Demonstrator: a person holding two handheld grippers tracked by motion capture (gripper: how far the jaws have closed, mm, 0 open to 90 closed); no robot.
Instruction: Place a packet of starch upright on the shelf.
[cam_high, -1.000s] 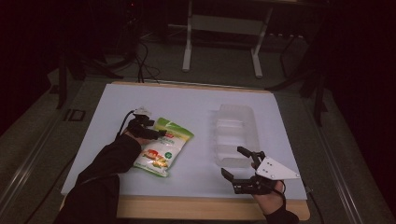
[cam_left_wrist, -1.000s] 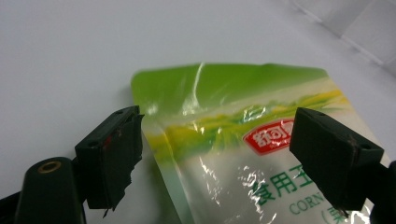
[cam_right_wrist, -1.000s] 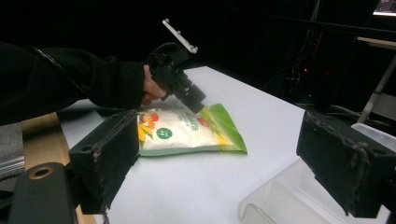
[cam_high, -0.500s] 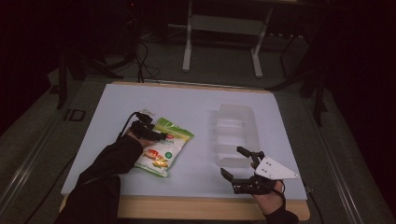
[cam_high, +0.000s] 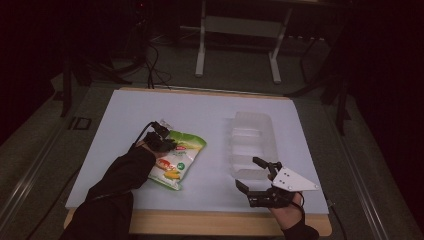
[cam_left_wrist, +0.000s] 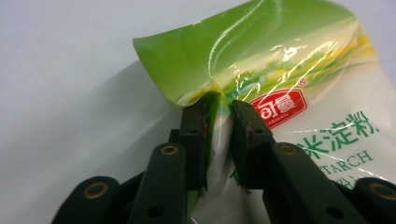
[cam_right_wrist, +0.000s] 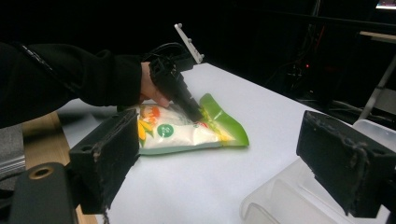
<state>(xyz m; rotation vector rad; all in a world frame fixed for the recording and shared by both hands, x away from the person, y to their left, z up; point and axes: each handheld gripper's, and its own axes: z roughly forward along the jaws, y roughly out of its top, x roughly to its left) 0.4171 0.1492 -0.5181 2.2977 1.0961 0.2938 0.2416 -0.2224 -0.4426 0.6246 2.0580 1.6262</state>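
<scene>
A green and white starch bag (cam_high: 177, 160) lies flat on the white table mat, left of centre. My left gripper (cam_high: 167, 142) comes in from the left at the bag's green top end. Its jaws have just been closing, and in the left gripper view the left gripper (cam_left_wrist: 218, 109) pinches the bag (cam_left_wrist: 299, 70) by its curled edge. The right gripper view shows the same grip on the bag (cam_right_wrist: 187, 133). My right gripper (cam_high: 247, 172) stands open near the front edge, beside a clear plastic tray (cam_high: 252, 140), with nothing between its jaws (cam_right_wrist: 229, 154).
The tray (cam_right_wrist: 289, 196) has several compartments and sits right of centre on the mat (cam_high: 200, 107). A wooden table edge (cam_high: 200, 222) runs along the front. A metal stand (cam_high: 237, 30) and cables lie on the dark floor beyond the table.
My left gripper has shifted a little to the right onto the bag's top end and its jaws have shut on the edge. The right gripper has stayed put.
</scene>
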